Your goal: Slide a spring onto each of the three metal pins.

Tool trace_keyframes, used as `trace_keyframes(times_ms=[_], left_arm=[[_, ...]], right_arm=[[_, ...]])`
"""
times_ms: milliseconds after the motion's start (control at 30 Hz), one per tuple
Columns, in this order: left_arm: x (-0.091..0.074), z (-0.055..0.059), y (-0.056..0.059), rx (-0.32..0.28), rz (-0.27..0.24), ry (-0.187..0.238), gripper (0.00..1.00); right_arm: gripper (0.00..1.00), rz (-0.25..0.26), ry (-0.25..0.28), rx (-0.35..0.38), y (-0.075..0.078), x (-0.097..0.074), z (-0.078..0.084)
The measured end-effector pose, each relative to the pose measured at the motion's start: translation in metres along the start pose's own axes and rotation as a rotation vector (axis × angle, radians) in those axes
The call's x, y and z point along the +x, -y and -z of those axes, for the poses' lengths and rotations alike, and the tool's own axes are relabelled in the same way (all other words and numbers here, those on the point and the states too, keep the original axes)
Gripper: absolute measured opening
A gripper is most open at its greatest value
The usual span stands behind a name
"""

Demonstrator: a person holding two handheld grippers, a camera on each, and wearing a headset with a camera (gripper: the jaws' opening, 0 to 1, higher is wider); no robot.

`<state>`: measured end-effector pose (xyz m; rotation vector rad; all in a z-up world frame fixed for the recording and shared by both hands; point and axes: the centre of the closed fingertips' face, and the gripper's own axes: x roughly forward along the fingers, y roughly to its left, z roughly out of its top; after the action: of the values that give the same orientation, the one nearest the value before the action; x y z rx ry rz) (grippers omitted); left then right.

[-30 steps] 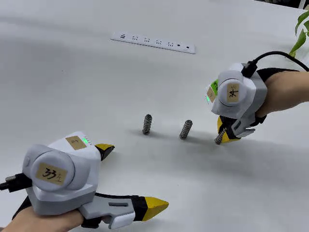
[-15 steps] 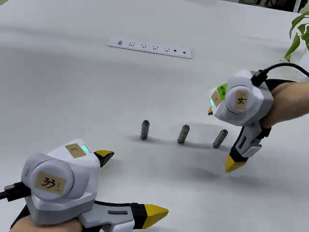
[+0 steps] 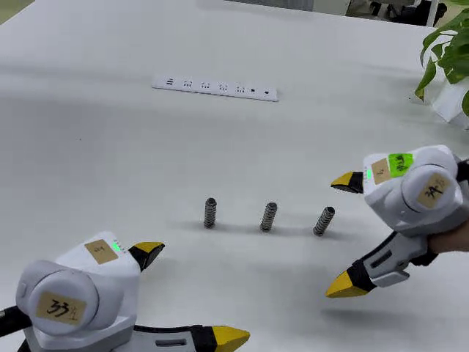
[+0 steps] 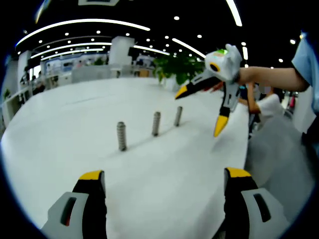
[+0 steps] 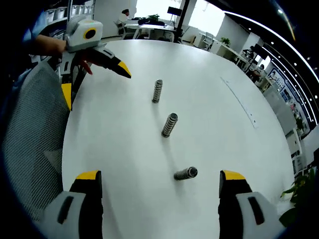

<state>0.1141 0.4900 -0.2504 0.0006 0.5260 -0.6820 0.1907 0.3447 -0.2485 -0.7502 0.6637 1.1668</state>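
The head view looks down from high on the near side of the white table [image 3: 110,147], with the left gripper [image 3: 192,292] and right gripper [image 3: 337,235] close below it. The left gripper view sits low at the near left and looks right along the row of springs [image 3: 269,216]. The right gripper view sits higher on the right and looks left. All three share the springs; each gripper view sees the other gripper.
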Motion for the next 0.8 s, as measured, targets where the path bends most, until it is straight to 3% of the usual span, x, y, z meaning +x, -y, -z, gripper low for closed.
trace_keyframes(times_ms=[100, 167, 233, 433, 533, 800], left_arm=[[0.000, 0.001, -0.001, 0.000, -0.012, -0.003, 1.00], [0.001, 0.008, 0.000, 0.011, -0.004, -0.044, 1.00], [0.002, 0.008, 0.000, 0.023, -0.006, -0.055, 1.00], [0.001, 0.001, -0.003, 0.015, -0.028, -0.039, 1.00], [0.000, -0.003, -0.005, 0.030, -0.042, -0.047, 1.00], [0.003, -0.003, -0.007, 0.024, -0.048, -0.039, 1.00]], right_arm=[[0.99, 0.047, 0.070, 0.064, -0.007, -0.009, 0.003], [0.99, 0.071, 0.079, 0.108, -0.012, -0.013, 0.011], [0.99, 0.139, 0.106, 0.104, -0.010, -0.017, 0.016], [0.99, 0.176, 0.154, 0.214, -0.022, -0.022, 0.028], [0.99, 0.199, 0.207, 0.276, -0.025, -0.023, 0.027], [0.99, 0.208, 0.209, 0.319, -0.039, -0.024, 0.036]])
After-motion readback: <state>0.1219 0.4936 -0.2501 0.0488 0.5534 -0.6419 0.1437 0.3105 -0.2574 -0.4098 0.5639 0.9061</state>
